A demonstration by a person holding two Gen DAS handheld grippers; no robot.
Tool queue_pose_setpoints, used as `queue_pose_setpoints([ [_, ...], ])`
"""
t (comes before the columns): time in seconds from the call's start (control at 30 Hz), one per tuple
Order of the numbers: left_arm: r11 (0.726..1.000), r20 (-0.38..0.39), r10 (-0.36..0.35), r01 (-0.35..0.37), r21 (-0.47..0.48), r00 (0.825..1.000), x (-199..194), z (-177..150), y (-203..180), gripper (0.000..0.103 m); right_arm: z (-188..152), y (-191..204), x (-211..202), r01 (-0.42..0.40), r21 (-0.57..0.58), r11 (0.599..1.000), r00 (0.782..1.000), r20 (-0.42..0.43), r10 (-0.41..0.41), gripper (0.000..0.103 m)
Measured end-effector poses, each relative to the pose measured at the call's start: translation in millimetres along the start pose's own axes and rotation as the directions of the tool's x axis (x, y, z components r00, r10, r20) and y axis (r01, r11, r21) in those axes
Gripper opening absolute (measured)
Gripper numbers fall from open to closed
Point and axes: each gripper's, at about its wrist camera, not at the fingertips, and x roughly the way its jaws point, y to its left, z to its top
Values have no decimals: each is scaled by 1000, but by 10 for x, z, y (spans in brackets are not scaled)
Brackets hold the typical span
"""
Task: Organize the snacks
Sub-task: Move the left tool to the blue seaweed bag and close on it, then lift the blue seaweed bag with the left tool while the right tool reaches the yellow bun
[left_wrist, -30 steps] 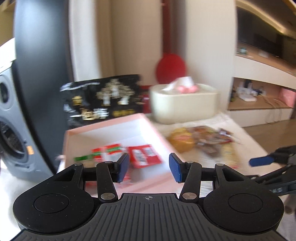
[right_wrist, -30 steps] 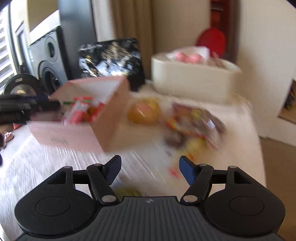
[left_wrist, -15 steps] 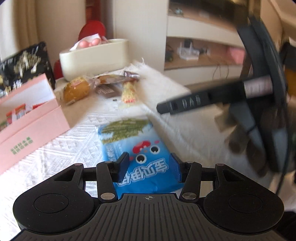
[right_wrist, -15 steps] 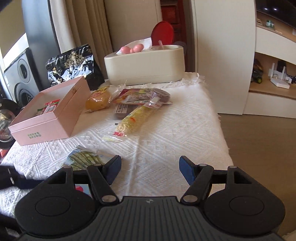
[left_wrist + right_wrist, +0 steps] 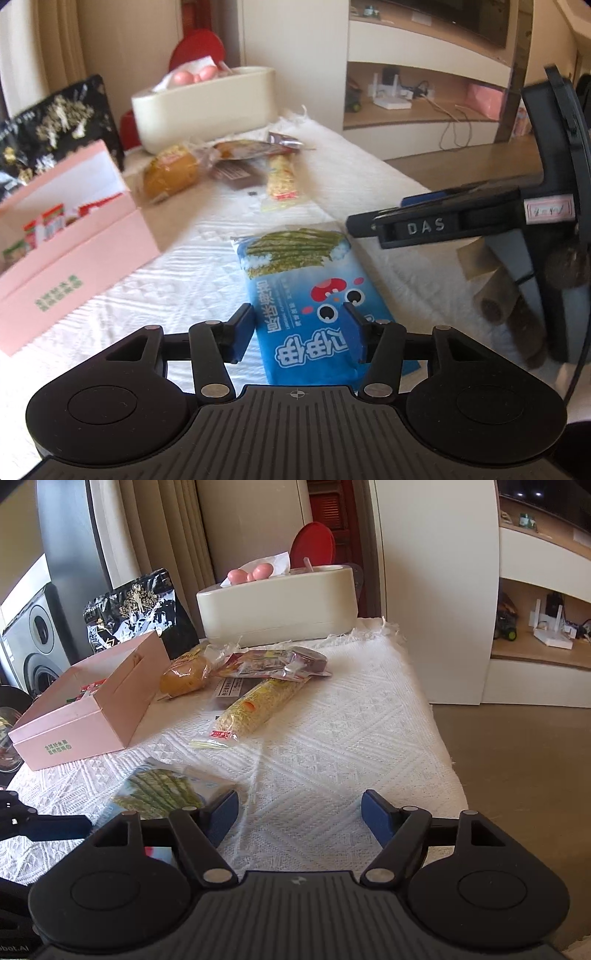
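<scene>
A blue snack packet (image 5: 310, 291) with green sticks printed on it lies flat on the white cloth; it also shows in the right wrist view (image 5: 162, 790). My left gripper (image 5: 299, 334) is open, its jaws either side of the packet's near end. My right gripper (image 5: 300, 818) is open and empty over bare cloth just right of the packet. An open pink box (image 5: 70, 236) (image 5: 92, 709) holding small red and green sachets stands to the left. A yellow noodle stick pack (image 5: 258, 705), a wrapped bun (image 5: 184, 672) and other wrapped snacks (image 5: 273, 662) lie behind.
A cream tissue box (image 5: 277, 602) and a black and gold bag (image 5: 136, 609) stand at the back of the table. A speaker (image 5: 33, 635) is at far left. The table's right edge (image 5: 443, 746) drops to the floor.
My left gripper swung from over the pink box to the blue packet and has closed in on its near end. My right gripper drew back and settled beside the packet.
</scene>
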Motion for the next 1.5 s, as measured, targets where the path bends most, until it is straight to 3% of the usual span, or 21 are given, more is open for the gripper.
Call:
queue_pose_setpoints([
  [0.17, 1000, 88, 17, -18, 15, 996, -110, 92, -105, 56, -10, -77, -9, -26, 43, 999, 1000, 15, 25, 75],
  [0.27, 997, 62, -23, 19, 69, 998, -33, 105, -283, 56, -12, -130, -23, -45, 77, 996, 999, 23, 44, 75],
  [0.4, 985, 32, 30, -35, 168, 999, 160, 45, -549, 58, -10, -190, -166, -16, 94, 995, 998, 65, 10, 75],
  [0.47, 980, 30, 43, -48, 194, 999, 199, 27, -633, 68, -16, -210, -246, 6, 71, 997, 996, 91, -13, 75],
  [0.53, 980, 16, 14, -16, 197, 1000, 227, 27, -675, 86, -38, -238, -278, 26, 51, 998, 994, 101, -31, 75],
  [0.6, 984, 8, -24, 23, 178, 1000, 248, 36, -650, 92, -77, -296, -255, 26, 68, 997, 996, 88, -32, 75],
  [0.7, 994, 55, -22, 16, 111, 998, 138, 58, -566, 85, -108, -393, -200, 9, 121, 993, 998, 57, -16, 75],
  [0.77, 992, 107, 65, -76, 97, 992, 75, 49, -510, 85, -112, -423, -205, 2, 138, 990, 998, 66, -11, 75],
  [0.83, 986, 88, 136, -144, 80, 987, 135, 35, -433, 84, -118, -427, -183, 0, 143, 990, 998, 55, -8, 75],
  [1.03, 992, 27, 14, -11, -125, 1000, 306, 75, -121, 87, -132, -417, -173, -10, 133, 991, 999, 53, 3, 78],
  [1.23, 999, 23, 41, -41, -27, 999, 392, 49, -286, 91, -124, -383, -139, -14, 109, 994, 999, 42, 9, 85],
  [1.33, 1000, 29, 12, -12, -20, 1000, 370, 42, -238, 89, -119, -368, -119, -24, 95, 995, 999, 33, 21, 91],
  [1.4, 999, 42, -8, 9, -32, 999, 316, 18, -152, 88, -107, -368, -98, -45, 85, 995, 999, 21, 43, 98],
  [1.5, 995, 103, 19, -10, -95, 994, 148, -69, 77, 88, -60, -378, -63, -76, 76, 994, 997, -18, 77, 103],
])
